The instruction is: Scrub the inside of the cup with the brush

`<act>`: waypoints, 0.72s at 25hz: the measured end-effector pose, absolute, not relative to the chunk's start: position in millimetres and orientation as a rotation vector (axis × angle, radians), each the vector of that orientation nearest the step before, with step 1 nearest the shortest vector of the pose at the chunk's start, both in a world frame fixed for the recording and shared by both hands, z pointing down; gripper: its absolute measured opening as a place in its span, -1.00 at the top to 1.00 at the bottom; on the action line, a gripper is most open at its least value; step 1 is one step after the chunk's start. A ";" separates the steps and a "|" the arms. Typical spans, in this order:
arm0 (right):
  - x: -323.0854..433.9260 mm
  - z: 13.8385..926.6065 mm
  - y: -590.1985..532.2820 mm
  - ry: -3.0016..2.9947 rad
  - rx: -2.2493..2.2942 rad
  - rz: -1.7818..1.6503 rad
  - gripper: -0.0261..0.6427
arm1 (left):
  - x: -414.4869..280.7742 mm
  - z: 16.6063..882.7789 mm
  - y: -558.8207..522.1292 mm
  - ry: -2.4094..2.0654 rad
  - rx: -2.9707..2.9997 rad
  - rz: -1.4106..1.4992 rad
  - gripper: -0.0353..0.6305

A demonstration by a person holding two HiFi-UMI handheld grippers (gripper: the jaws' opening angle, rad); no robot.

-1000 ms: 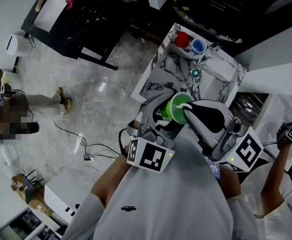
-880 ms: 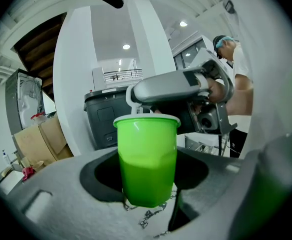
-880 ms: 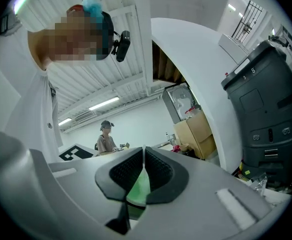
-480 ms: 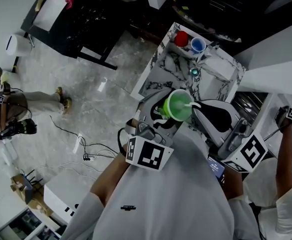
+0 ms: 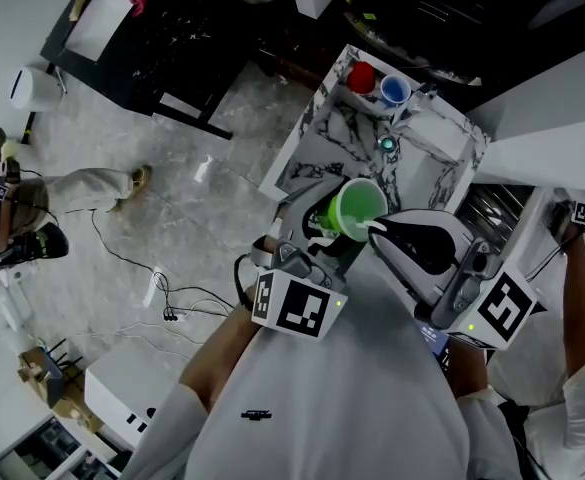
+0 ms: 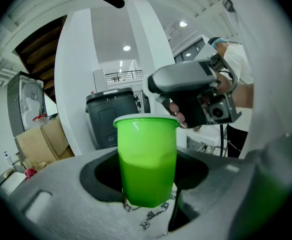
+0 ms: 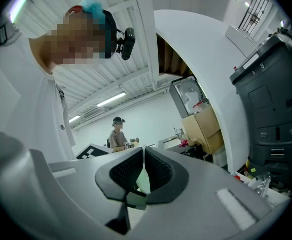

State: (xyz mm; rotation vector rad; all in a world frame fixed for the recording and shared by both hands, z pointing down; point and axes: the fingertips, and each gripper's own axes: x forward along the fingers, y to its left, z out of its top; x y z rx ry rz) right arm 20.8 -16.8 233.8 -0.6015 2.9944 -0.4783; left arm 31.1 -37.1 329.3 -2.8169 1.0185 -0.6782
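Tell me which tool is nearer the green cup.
Left. The left tool grips the green cup between its jaws; the right tool, shut on the brush, sits beside the cup's rim.

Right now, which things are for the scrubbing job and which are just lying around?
For the job: green cup, held in the left tongs; brush, held in the right tongs.
Just lying about: red cup and blue cup on the marble counter.

We see a bright green cup (image 6: pixel 146 149), a pale brush (image 7: pixel 142 181), grey left tongs (image 6: pixel 146 176) and right tongs (image 7: pixel 143 154) with black pads, a white counter (image 5: pixel 315 153) veined black, a red cup (image 5: pixel 363 76), a blue cup (image 5: pixel 397 90).
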 end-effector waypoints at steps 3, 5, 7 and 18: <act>14.8 232.0 -19.2 3.000 -0.592 -0.440 0.86 | 35.2 330.5 -33.0 0.992 -2.822 -0.682 0.12; 13.2 233.1 -21.8 3.000 -0.595 -0.430 0.86 | 36.5 331.0 -30.9 0.982 -2.828 -0.680 0.12; 13.1 233.3 -24.3 2.986 -0.606 -0.436 0.86 | 37.9 331.3 -28.0 0.970 -2.830 -0.678 0.12; 26.2 238.4 -30.7 3.048 -0.725 -0.320 0.86 | 35.6 325.3 -26.5 0.978 -2.810 -0.658 0.12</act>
